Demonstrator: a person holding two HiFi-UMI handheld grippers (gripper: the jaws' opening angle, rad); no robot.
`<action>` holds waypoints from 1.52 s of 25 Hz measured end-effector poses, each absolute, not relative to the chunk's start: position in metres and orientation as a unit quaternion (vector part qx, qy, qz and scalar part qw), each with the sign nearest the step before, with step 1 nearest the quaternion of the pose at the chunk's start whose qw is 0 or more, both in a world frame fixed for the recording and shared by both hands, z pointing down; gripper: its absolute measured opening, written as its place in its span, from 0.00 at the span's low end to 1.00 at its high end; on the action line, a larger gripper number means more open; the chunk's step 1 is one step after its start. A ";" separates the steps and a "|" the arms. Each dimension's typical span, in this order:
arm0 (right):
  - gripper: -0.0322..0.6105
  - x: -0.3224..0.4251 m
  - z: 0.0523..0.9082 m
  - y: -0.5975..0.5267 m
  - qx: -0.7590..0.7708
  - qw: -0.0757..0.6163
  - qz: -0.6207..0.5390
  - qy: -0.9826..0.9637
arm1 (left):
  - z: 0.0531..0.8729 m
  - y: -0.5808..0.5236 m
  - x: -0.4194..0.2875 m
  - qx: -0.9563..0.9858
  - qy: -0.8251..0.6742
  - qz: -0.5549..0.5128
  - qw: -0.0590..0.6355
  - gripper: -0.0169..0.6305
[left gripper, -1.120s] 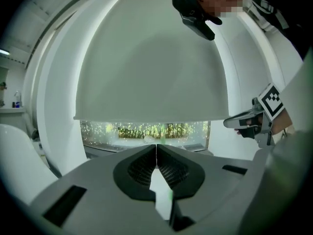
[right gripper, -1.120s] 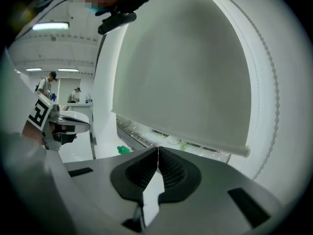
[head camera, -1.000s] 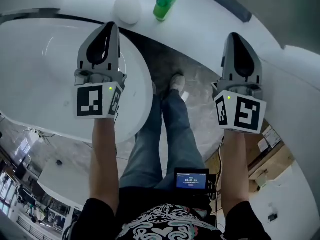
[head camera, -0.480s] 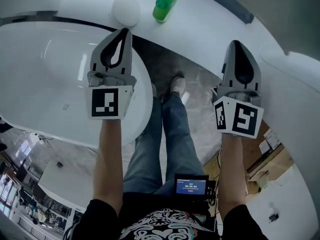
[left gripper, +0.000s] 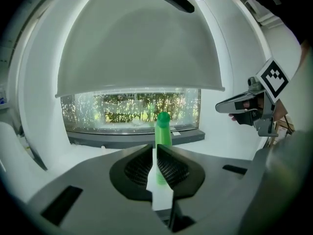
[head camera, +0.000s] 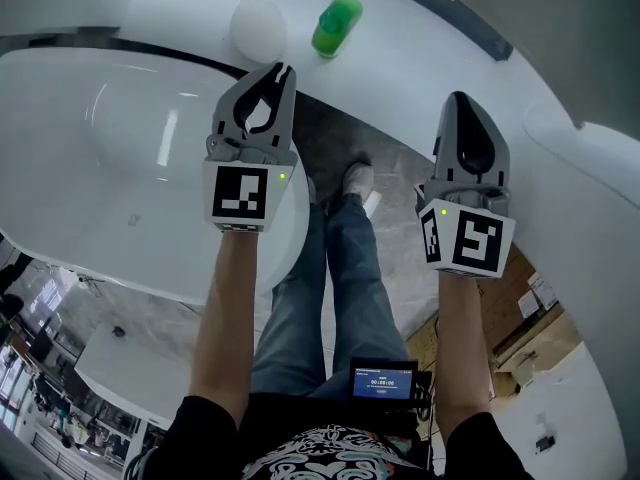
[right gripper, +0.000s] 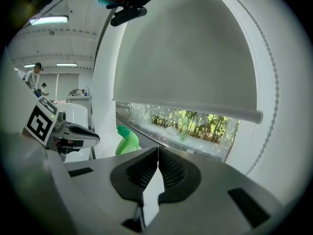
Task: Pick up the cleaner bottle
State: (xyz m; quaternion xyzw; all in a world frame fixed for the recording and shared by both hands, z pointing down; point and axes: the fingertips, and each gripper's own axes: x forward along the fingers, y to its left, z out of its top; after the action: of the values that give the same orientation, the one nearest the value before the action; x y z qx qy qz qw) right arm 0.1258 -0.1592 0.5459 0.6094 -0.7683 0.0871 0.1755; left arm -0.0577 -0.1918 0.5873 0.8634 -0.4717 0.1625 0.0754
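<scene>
My L gripper (head camera: 283, 68) has shifted toward bottle (head camera: 335, 26) — jaws pressed together, empty, as on R gripper (head camera: 458, 100) — must spread before grasp.

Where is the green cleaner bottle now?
The cleaner bottle stands at the head view's top centre on the ledge, right of a round white object, beyond the left gripper.

A: We've got a white roller blind (left gripper: 137, 48) mostly down over a window (left gripper: 127, 109), greenery outside.
B: Agreed. We add white tub (head camera: 110, 138), grey stone floor (head camera: 395, 168), ceiling strip lights (right gripper: 49, 19).
</scene>
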 end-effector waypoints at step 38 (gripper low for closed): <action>0.09 0.124 0.619 -0.197 0.596 0.188 0.130 -0.769 | 0.667 -0.259 0.020 0.880 -0.433 0.169 0.103 0.44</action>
State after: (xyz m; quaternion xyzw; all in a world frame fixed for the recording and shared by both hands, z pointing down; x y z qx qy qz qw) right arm 0.1236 -0.1966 0.6186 0.5962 -0.7695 0.1300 0.1885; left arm 0.0203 -0.2585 0.6669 0.8795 -0.4327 0.1689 0.1031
